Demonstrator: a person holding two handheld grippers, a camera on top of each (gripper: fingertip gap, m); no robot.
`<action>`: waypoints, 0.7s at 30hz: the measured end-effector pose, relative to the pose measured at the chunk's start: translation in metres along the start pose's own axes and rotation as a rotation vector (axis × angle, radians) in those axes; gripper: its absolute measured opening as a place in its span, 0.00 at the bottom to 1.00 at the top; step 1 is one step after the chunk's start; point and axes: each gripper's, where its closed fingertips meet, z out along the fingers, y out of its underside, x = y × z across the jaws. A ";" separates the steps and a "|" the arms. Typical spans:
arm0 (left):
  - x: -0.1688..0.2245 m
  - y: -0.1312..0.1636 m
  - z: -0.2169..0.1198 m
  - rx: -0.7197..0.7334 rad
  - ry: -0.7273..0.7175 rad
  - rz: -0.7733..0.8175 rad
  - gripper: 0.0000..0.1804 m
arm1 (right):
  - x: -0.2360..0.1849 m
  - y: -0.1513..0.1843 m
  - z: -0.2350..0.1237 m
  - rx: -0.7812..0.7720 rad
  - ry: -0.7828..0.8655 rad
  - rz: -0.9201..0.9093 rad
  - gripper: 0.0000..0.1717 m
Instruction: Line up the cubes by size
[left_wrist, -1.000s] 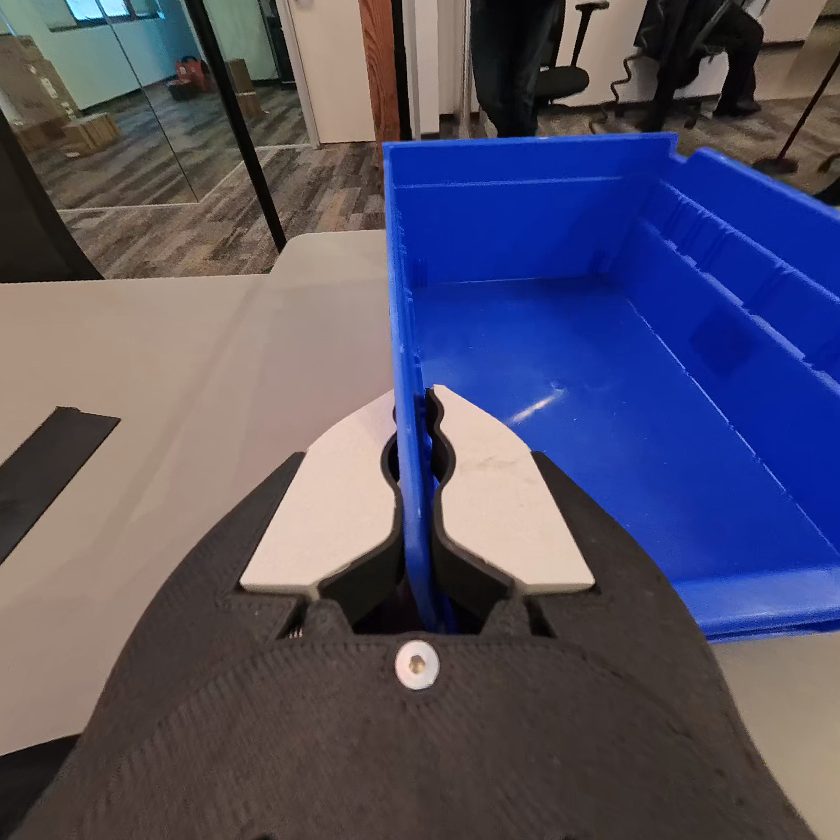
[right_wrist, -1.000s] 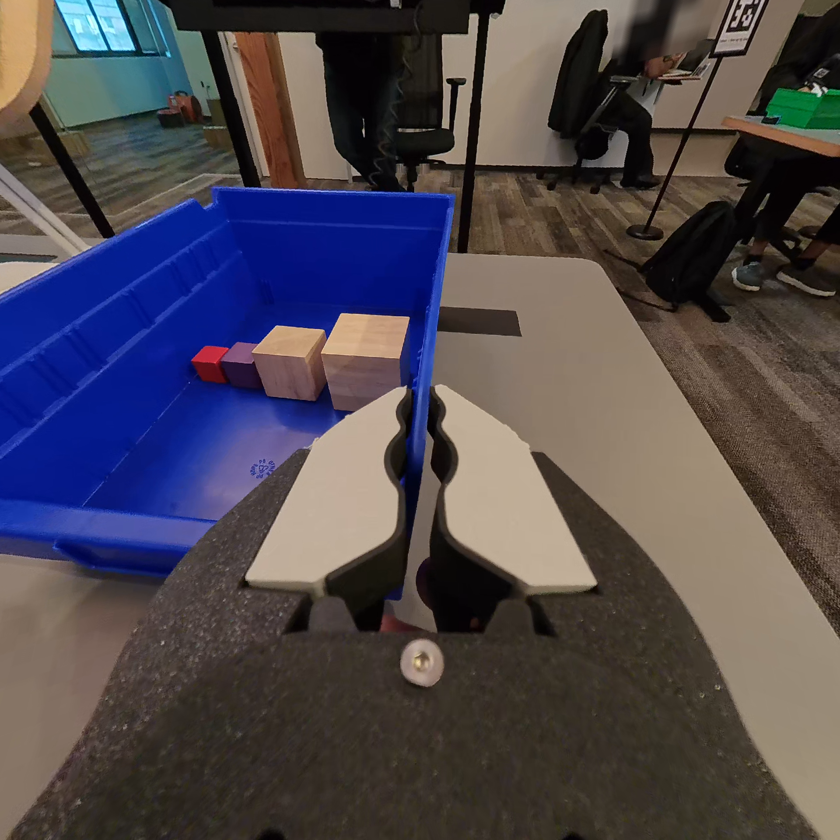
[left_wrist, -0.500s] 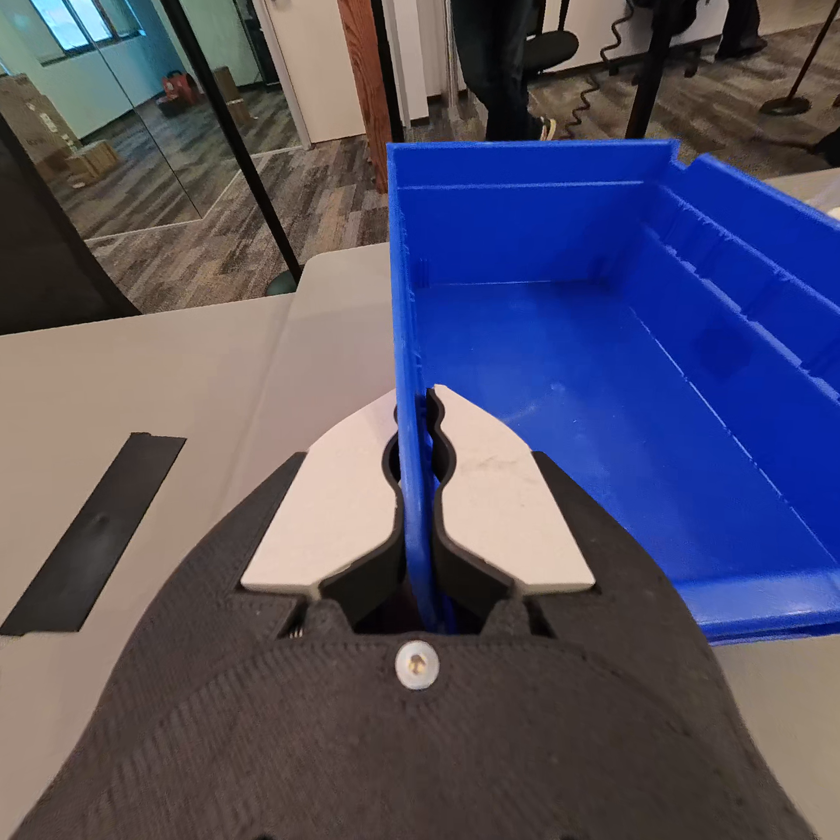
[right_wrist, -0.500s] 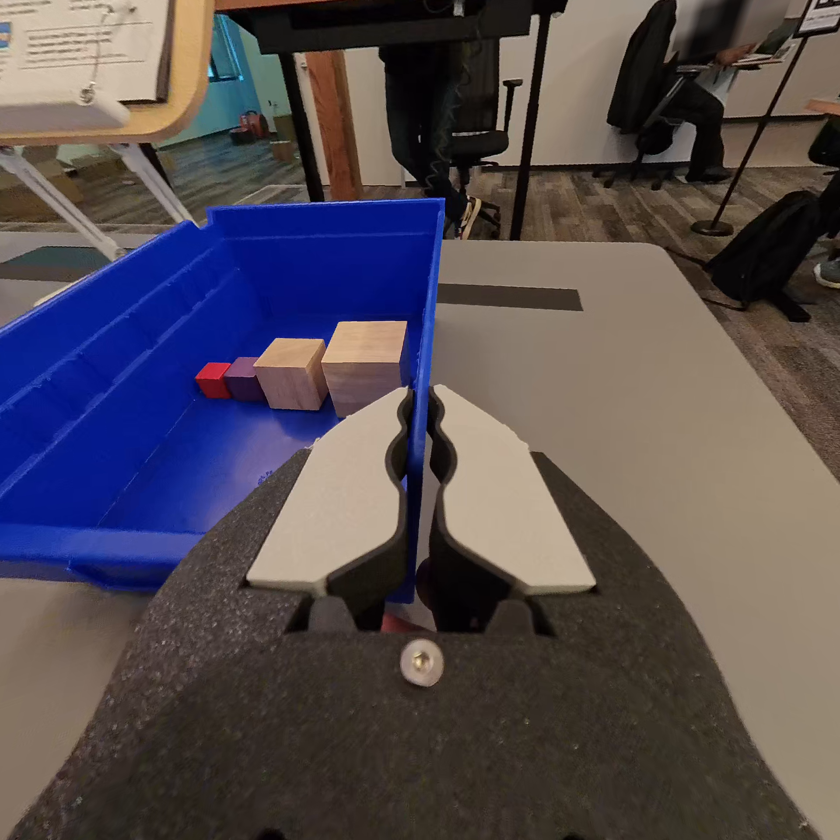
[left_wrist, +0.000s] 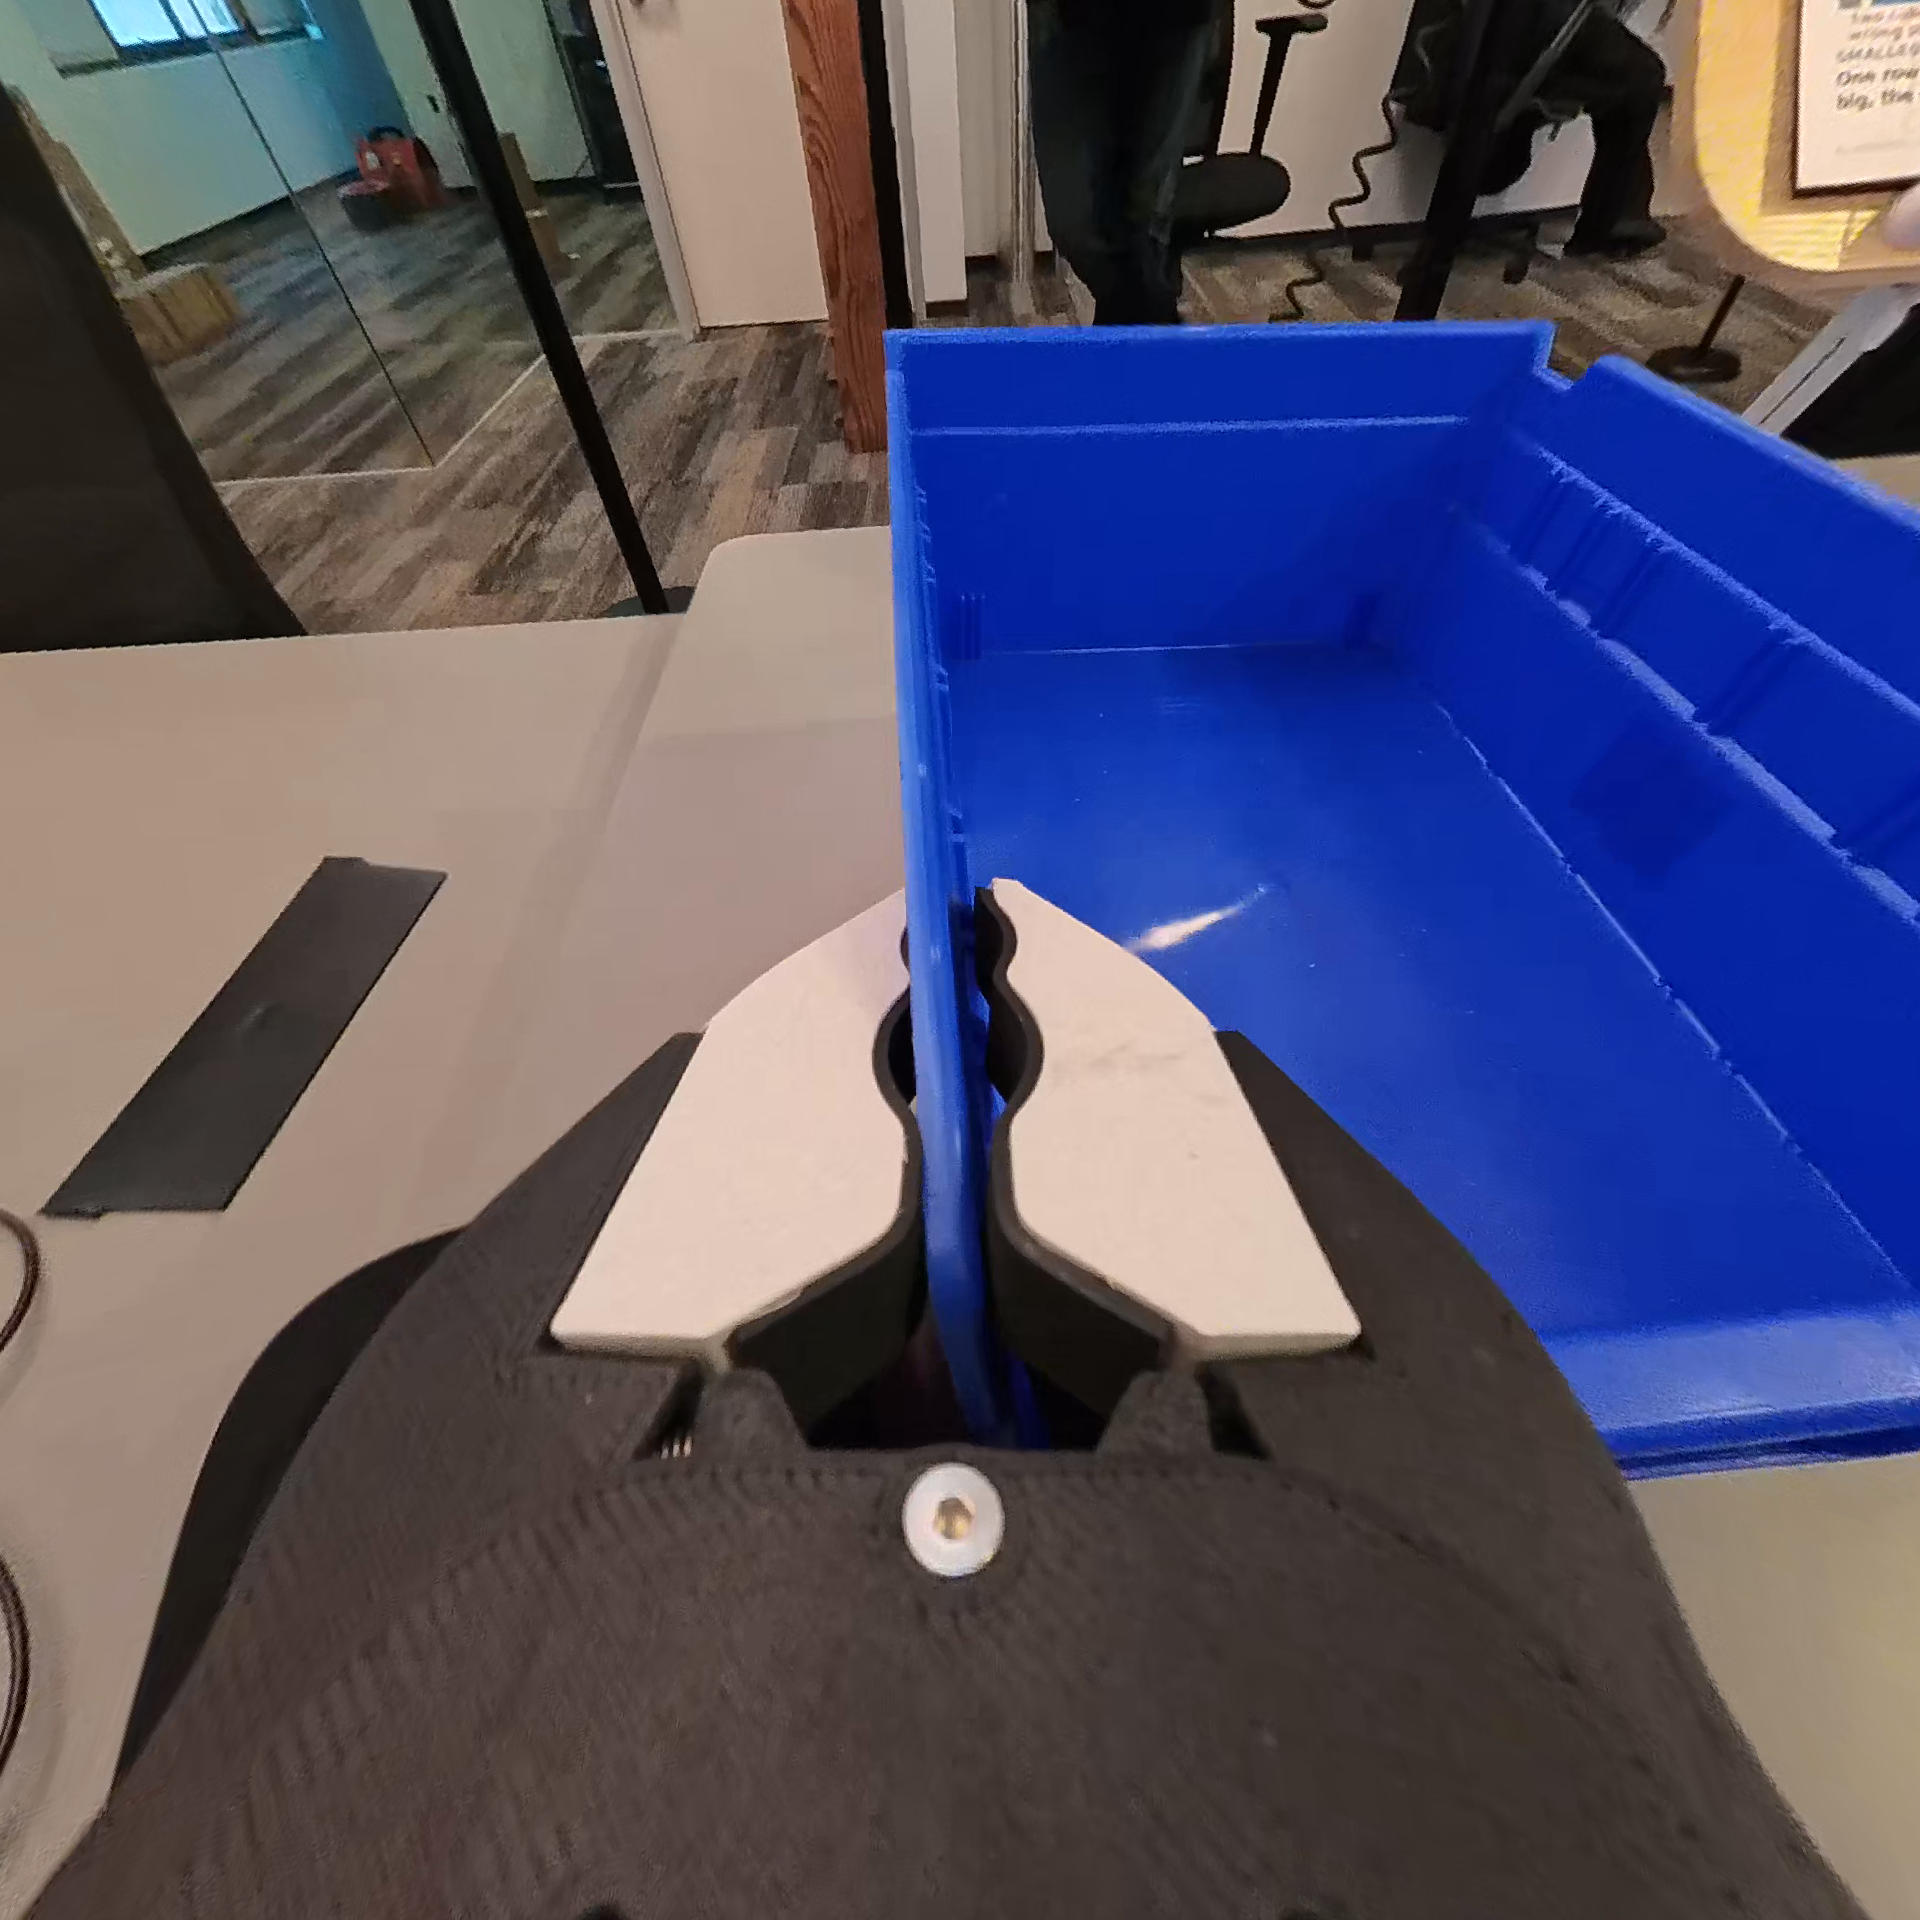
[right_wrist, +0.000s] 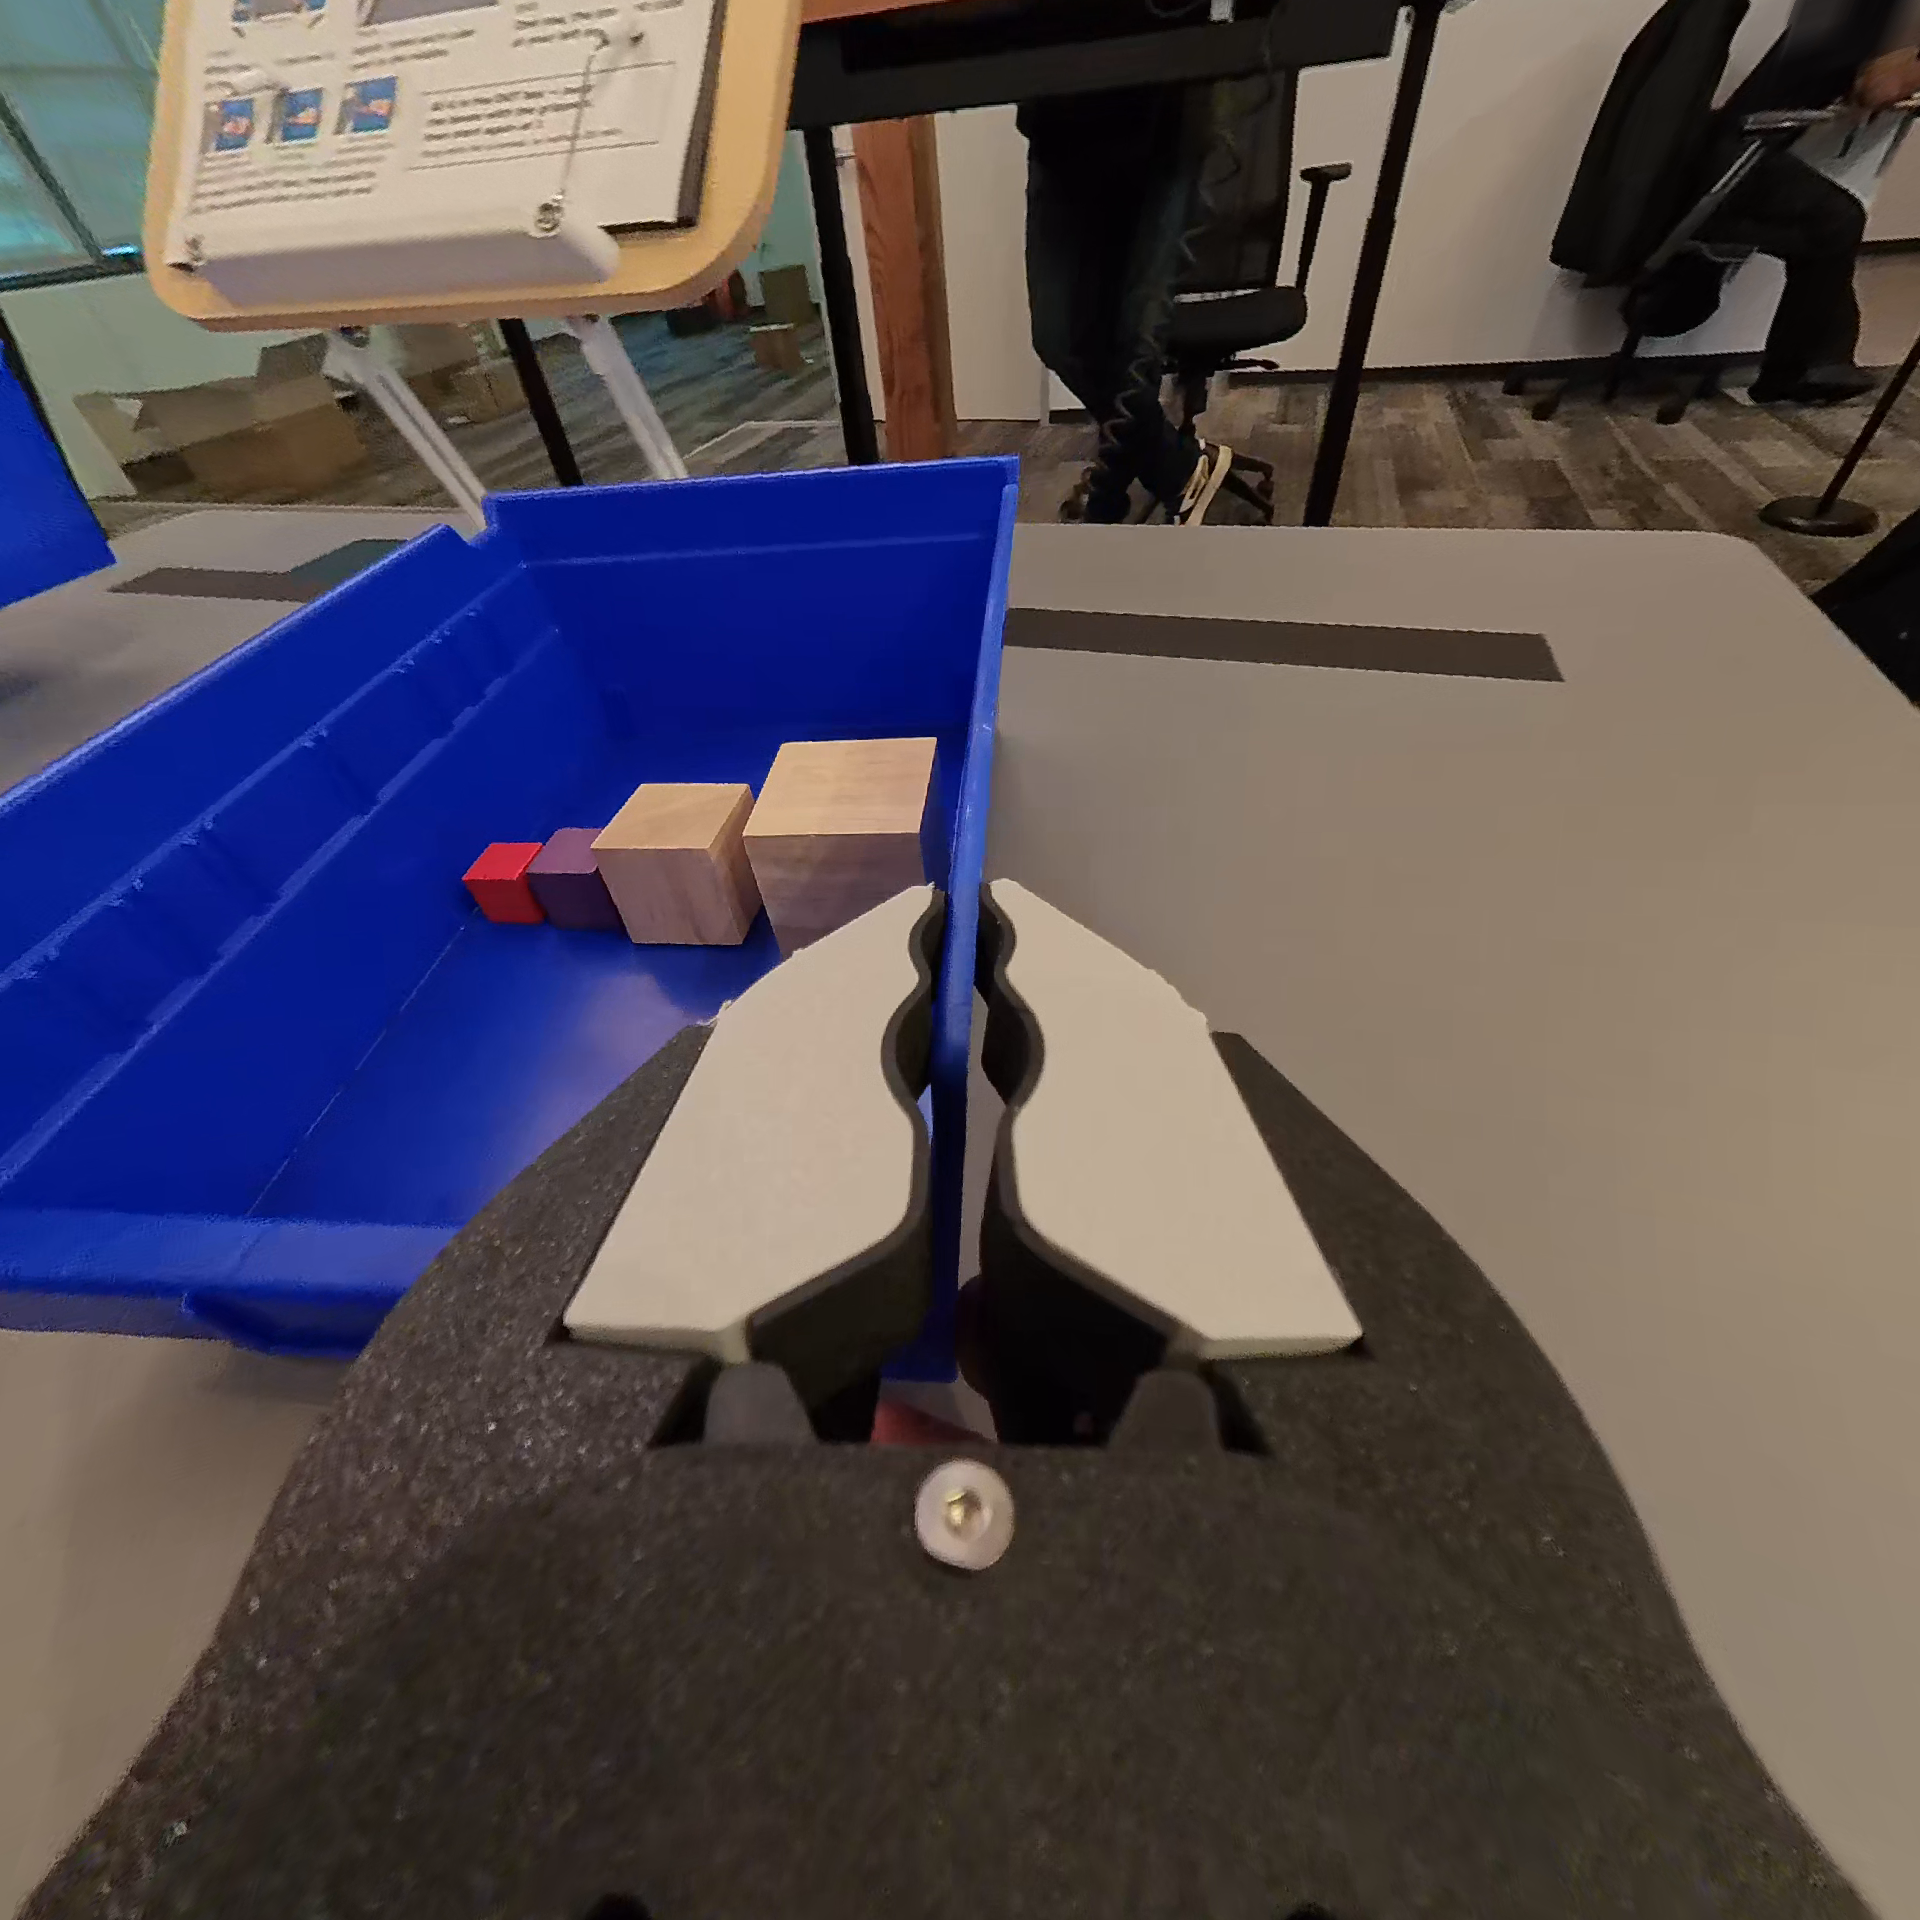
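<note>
A blue bin (left_wrist: 1195, 499) stands on the grey table (left_wrist: 312, 748). My left gripper (left_wrist: 951, 899) is shut on the bin's left wall, one finger outside and one inside. My right gripper (right_wrist: 961, 894) is shut on the bin's (right_wrist: 748, 582) right wall in the same way. In the right wrist view a row of cubes lies on the bin floor against the right wall: a red cube (right_wrist: 504, 881), a purple cube (right_wrist: 569, 878), a medium wooden cube (right_wrist: 681, 862) and a large wooden cube (right_wrist: 842, 821). No cubes show in the left wrist view.
Black strips lie on the table (left_wrist: 249, 1039) (right_wrist: 1278, 644). A stand with a board and a printed sheet (right_wrist: 447, 156) rises behind the bin. Another blue object (right_wrist: 42, 488) shows at the left edge. People, office chairs and poles stand beyond the table. The gap from one gripper's tips to the other's is roughly 75 cm.
Both grippers kept their hold on the bin walls and swung left with the bin; the background slid right, and the board stand came into the right view. The cubes kept their row.
</note>
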 end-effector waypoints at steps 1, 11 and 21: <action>-0.001 0.001 -0.006 0.005 -0.002 -0.007 0.03 | -0.005 0.001 0.000 -0.001 -0.008 -0.001 0.02; -0.014 0.016 -0.054 0.019 -0.047 -0.038 0.03 | -0.059 0.003 0.010 -0.009 -0.098 -0.019 0.02; -0.020 0.025 -0.090 0.028 -0.064 -0.054 0.03 | -0.121 0.001 0.042 -0.017 -0.205 -0.030 0.02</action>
